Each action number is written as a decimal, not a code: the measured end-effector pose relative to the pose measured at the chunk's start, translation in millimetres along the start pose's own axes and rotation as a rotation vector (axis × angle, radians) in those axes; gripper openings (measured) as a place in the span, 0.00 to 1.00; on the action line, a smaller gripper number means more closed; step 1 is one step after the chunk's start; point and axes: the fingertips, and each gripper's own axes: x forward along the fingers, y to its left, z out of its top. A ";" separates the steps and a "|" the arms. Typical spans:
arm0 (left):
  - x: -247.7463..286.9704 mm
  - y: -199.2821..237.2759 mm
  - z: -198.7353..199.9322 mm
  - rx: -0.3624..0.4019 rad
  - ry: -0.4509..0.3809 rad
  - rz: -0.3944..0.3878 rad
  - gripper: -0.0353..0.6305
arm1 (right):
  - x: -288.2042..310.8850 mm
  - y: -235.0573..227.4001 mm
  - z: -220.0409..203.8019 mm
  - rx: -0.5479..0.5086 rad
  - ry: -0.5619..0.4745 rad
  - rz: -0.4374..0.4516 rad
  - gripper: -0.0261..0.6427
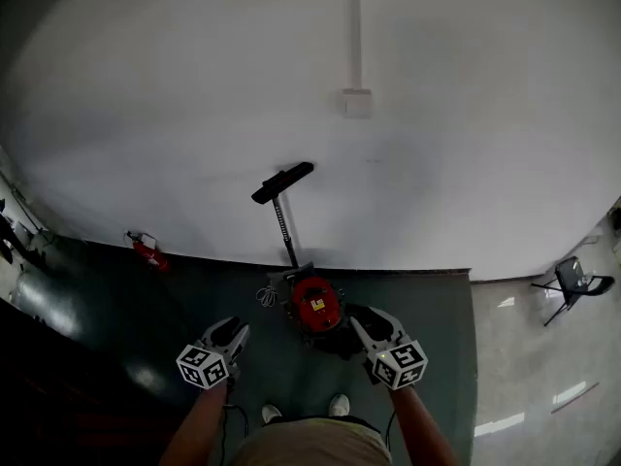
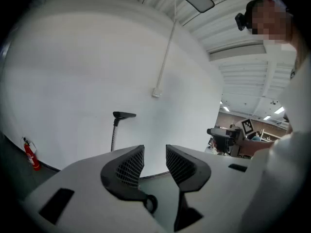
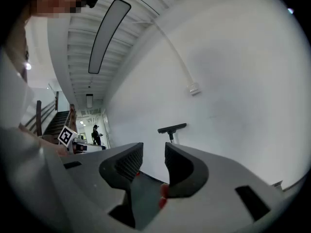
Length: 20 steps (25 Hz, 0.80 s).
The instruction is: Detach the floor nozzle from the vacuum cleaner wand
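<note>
The black floor nozzle (image 1: pixel 282 182) sits at the top of the wand (image 1: pixel 284 226), which stands upright against the white wall. The red vacuum body (image 1: pixel 313 304) rests on the floor at the wand's foot. My left gripper (image 1: pixel 233 330) hovers to the left of the vacuum body, and my right gripper (image 1: pixel 364 320) is just to its right. Both stand open with nothing between their jaws. In the left gripper view the nozzle (image 2: pixel 124 114) is far off, above and left of the left gripper (image 2: pixel 154 152). In the right gripper view the nozzle (image 3: pixel 172 128) shows above the right gripper (image 3: pixel 153 152).
A red fire extinguisher (image 1: pixel 147 250) stands by the wall at the left. A folding chair (image 1: pixel 574 282) is at the far right. A small box (image 1: pixel 356 102) with a conduit is fixed to the wall above the nozzle. My shoes are just behind the vacuum.
</note>
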 end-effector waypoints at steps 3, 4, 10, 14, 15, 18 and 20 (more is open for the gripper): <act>1.0 -9.4 -1.3 0.003 -0.003 -0.005 0.25 | -7.4 -0.5 -2.4 -0.006 -0.002 0.010 0.26; 2.5 -12.6 -1.3 0.004 -0.004 -0.008 0.25 | -9.2 -1.6 -2.6 -0.008 -0.002 0.013 0.26; 9.8 -23.9 -4.5 -0.011 -0.013 -0.011 0.25 | -14.1 -4.9 -3.7 -0.025 0.012 0.027 0.26; 7.1 -31.0 -13.9 -0.011 -0.003 -0.021 0.25 | -15.6 -0.2 -8.8 -0.029 0.054 0.036 0.26; 6.1 -30.9 -16.4 -0.010 0.001 -0.023 0.25 | -15.4 1.4 -9.1 -0.013 0.058 0.040 0.26; 2.9 -26.4 -21.1 -0.014 0.008 -0.024 0.25 | -14.6 5.1 -9.8 -0.002 0.072 0.035 0.26; -3.7 -20.5 -21.8 -0.020 0.004 -0.019 0.25 | -14.3 10.4 -13.4 -0.003 0.093 0.029 0.26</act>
